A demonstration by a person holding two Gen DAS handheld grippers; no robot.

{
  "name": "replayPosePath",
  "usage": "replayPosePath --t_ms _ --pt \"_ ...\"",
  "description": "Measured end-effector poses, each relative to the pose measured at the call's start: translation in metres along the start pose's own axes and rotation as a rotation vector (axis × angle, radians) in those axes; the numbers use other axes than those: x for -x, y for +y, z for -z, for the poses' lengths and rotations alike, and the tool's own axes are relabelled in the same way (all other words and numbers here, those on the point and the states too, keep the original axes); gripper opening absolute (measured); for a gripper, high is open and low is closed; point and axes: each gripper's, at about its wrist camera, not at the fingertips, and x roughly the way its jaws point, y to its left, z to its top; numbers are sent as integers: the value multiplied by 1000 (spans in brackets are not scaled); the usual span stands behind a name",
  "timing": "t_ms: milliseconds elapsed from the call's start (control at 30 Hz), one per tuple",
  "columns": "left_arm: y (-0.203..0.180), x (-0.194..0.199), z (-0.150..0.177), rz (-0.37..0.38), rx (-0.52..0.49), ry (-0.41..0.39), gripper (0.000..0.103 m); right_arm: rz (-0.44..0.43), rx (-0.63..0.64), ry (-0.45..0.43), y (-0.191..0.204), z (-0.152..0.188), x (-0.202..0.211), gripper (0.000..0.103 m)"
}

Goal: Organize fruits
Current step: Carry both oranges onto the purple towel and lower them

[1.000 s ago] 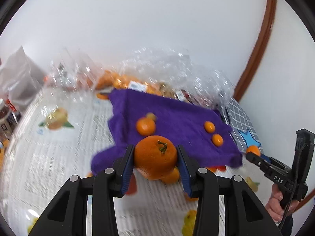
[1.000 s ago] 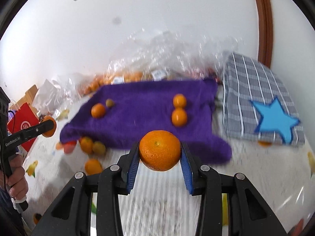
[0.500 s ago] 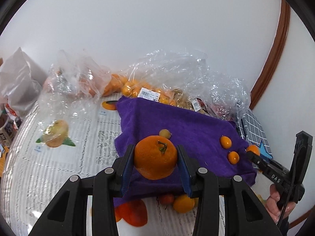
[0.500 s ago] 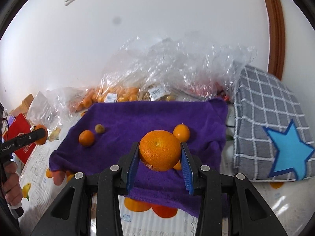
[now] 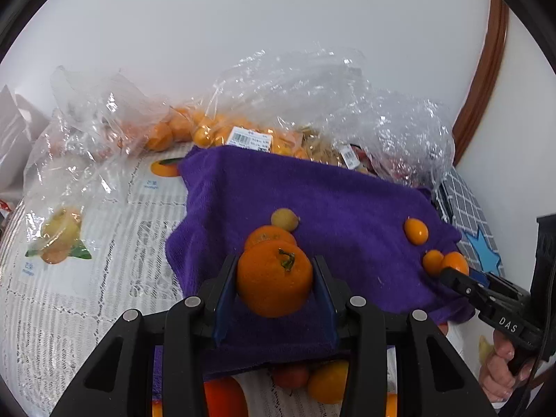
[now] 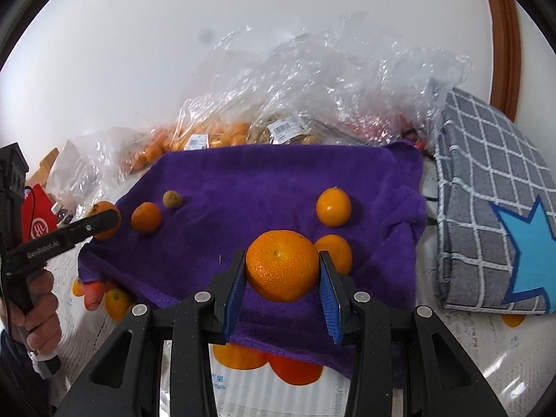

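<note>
Left gripper clamped on a stemmed orange, above the purple towel near its left edge, just in front of a smaller orange and a yellowish fruit. Right gripper clamped on a second orange, over the towel's near edge toward the right corner, beside 2 small oranges. Bagged fruit in clear plastic bags along the towel's far edge. Checked cushion off the right edge.
</note>
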Motion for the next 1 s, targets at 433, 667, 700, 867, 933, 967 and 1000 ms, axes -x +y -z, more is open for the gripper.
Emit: replayPosePath --t_ms 433,667,700,867,933,967,1000 --pt "-5 -13 9 2 -40 28 40 11 52 61 12 7 -20 40" --pt "-7 -15 10 -5 -52 28 40 18 46 74 11 8 -24 40" --pt "-7 -15 10 -7 -55 28 40 20 47 75 11 8 -25 40" --pt "-9 -15 11 -20 -66 24 40 24 51 73 11 8 -25 40" --pt "-8 -15 12 -18 -66 23 40 25 54 71 11 8 -24 40" --pt "-8 -15 12 -17 -65 22 40 26 55 70 11 8 -24 40" --pt "-8 -15 12 -16 -63 22 40 26 55 69 11 9 -23 40"
